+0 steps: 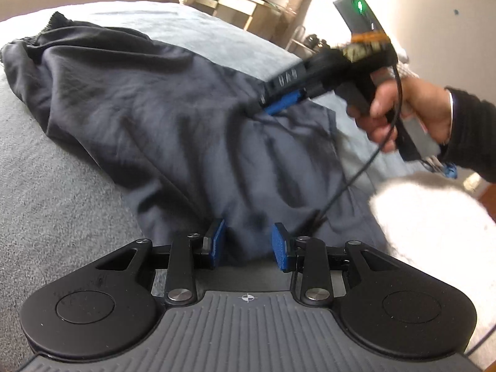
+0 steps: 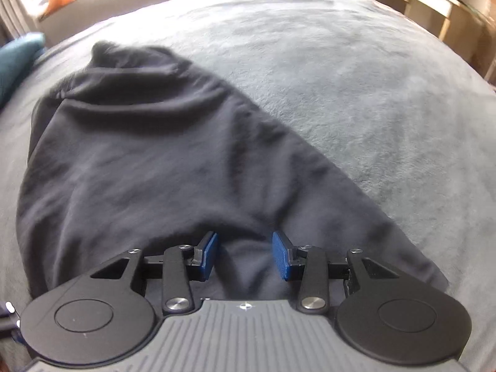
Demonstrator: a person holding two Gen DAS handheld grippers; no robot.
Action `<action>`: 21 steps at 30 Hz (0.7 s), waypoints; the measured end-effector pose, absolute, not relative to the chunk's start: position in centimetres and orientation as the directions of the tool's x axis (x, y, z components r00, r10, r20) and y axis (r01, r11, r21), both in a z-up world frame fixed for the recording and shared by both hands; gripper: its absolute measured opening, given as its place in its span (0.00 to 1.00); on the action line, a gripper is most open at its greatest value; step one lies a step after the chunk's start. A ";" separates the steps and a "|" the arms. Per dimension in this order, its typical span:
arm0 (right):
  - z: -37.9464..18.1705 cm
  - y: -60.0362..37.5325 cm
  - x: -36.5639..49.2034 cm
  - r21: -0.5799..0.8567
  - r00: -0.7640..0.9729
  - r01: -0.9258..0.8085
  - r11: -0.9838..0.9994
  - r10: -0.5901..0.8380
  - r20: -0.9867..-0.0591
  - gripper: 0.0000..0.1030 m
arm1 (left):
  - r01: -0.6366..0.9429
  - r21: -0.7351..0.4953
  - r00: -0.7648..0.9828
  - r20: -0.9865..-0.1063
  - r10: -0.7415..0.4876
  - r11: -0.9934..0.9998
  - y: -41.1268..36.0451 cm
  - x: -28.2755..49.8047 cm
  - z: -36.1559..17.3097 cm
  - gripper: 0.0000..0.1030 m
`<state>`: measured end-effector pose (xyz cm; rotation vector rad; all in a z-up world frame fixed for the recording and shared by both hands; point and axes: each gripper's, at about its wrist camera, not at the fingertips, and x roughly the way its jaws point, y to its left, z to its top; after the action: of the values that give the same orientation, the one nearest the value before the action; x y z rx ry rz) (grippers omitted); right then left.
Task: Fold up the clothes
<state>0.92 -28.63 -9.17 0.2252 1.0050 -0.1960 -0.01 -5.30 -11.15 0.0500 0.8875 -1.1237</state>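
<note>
A dark, crumpled garment (image 1: pixel 139 99) lies spread on a grey blanket (image 1: pixel 62 186). In the left wrist view its near edge bunches up between the blue pads of my left gripper (image 1: pixel 248 243), which is shut on that fold. Further right, a person's hand (image 1: pixel 403 108) holds my right gripper (image 1: pixel 263 108) tipped down onto the garment's right side. The right wrist view shows the garment (image 2: pixel 148 155) stretching away to the upper left. A hump of its cloth is pinched between the pads of the right gripper (image 2: pixel 245 252).
Grey blanket (image 2: pixel 356 77) extends right of and beyond the garment. A bright sunlit patch (image 1: pixel 434 217) lies at the near right. A black cable (image 1: pixel 350 183) hangs from the right gripper over the cloth. Wooden shelving (image 1: pixel 229 3) stands behind the bed; a teal cushion (image 2: pixel 15 59) is far left.
</note>
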 end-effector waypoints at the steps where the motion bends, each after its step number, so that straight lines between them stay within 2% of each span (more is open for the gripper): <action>1: -8.8 -28.4 1.3 0.117 0.546 0.249 0.961 -0.040 -0.837 0.41 | 0.800 -0.384 0.130 -0.639 -0.758 0.461 -5.3 0.0 -11.1 0.31; 7: -8.0 -25.3 5.5 0.153 0.659 0.063 0.986 0.074 -0.749 0.41 | 0.797 -0.412 0.091 -0.641 -0.762 0.442 -4.8 -0.5 -10.9 0.31; 10: -9.2 -23.6 7.5 0.158 0.642 -0.025 0.987 0.137 -0.755 0.40 | 0.768 -0.453 0.084 -0.628 -0.773 0.452 -4.5 -0.5 -10.7 0.31; 12: -10.4 -23.2 7.3 0.085 0.608 -0.060 0.995 0.104 -0.787 0.40 | 0.755 -0.470 0.095 -0.611 -0.786 0.457 -4.0 -0.4 -10.3 0.31; 15: -10.6 -25.2 5.3 0.077 0.608 0.003 0.997 0.059 -0.792 0.40 | 0.745 -0.470 0.163 -0.560 -0.813 0.473 -2.2 0.7 -8.9 0.31; 18: -10.3 -27.3 3.6 0.031 0.565 0.122 0.992 -0.044 -0.824 0.40 | 0.705 -0.489 0.250 -0.507 -0.825 0.514 0.0 3.4 -7.8 0.32; 21: -9.6 -28.1 2.8 0.043 0.550 0.181 0.983 -0.065 -0.832 0.41 | 0.664 -0.438 0.372 -0.510 -0.775 0.607 1.1 7.0 -7.2 0.32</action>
<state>2.84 -28.05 -9.62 0.1288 0.9781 -0.1459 7.05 1.12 -7.22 -0.1688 0.7473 -0.9277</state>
